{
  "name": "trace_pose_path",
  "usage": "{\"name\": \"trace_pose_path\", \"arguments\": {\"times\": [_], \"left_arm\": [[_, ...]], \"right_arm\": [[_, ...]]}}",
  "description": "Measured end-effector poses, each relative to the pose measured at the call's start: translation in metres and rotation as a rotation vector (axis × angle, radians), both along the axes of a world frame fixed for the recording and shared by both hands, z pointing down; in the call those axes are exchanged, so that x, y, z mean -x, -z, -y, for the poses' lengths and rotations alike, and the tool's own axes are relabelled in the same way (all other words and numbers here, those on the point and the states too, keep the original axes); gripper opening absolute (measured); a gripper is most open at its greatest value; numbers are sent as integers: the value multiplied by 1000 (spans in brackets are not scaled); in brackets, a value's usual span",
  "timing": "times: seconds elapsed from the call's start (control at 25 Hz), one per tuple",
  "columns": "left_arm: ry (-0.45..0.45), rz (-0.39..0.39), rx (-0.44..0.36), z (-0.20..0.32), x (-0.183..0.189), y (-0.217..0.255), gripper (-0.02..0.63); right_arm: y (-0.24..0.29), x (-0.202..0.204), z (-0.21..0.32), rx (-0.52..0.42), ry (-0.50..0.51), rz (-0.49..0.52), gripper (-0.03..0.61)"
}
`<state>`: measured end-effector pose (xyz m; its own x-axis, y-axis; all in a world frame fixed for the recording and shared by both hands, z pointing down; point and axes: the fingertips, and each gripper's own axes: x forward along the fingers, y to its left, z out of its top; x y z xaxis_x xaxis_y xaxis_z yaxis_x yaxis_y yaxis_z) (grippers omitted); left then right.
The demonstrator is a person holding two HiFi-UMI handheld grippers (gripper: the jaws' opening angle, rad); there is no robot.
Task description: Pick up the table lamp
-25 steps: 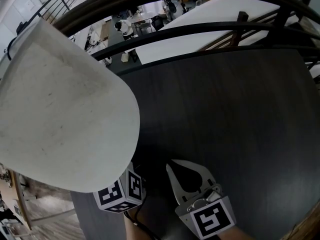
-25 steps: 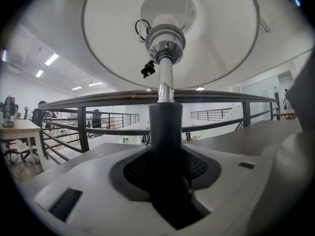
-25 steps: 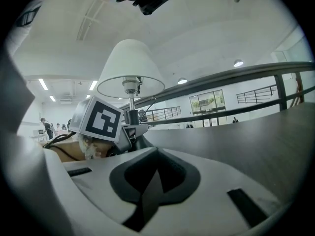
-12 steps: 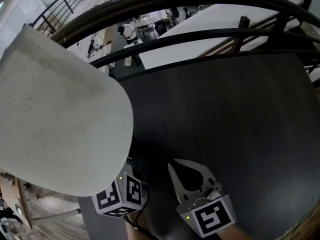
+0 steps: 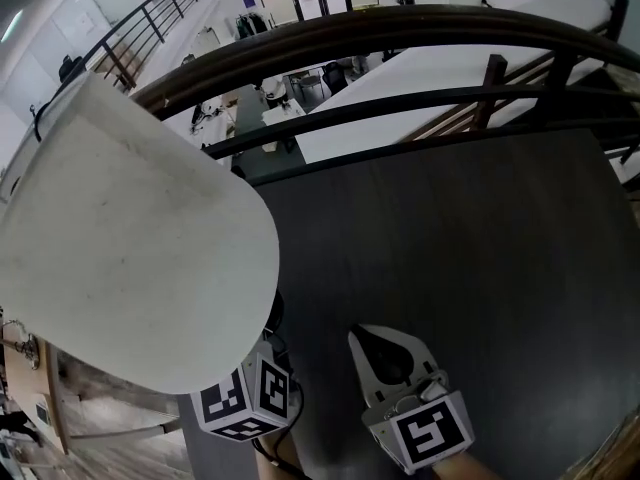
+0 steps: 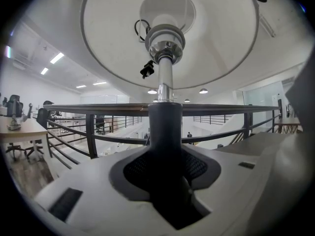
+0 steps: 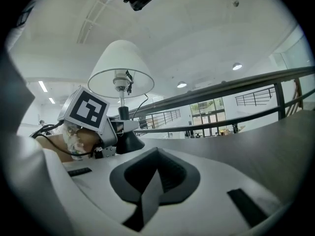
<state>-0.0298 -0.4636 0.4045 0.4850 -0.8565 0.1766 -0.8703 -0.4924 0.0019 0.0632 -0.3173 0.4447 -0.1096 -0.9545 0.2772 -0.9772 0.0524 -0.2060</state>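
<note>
Here, table lamp (image 6: pixel 165 82), stem clamped inside left claw (image 6: pixel 165 154).

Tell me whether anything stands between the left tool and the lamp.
Nothing visible does. The left tool is closed on the dark stem of the lamp, below the shade. The right tool, shut and empty, is apart from the lamp, at its side.

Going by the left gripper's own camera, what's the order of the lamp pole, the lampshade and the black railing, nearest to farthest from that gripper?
1. lamp pole: dead centre, clamped between the fingers of the left gripper.
2. lampshade: overhead, at the top of the pole.
3. black railing: farthest, running across the background behind the pole.
</note>
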Motion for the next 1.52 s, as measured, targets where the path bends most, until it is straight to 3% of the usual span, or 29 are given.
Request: {"name": "trace_pose_path", "arguments": {"times": [0.48, 0.64, 1.52], "left_arm": [[-14, -9, -20, -9, -4, 50, 190], [19, -8, -8, -12, 6, 54, 190], [14, -43, -3, -50, 12, 82, 190]], "right_arm": [[35, -3, -5, -65, -23, -18, -5], [46, -2, -8, -70, -14, -25, -5], [85, -22, -26, -93, -49, 8, -9]]}}
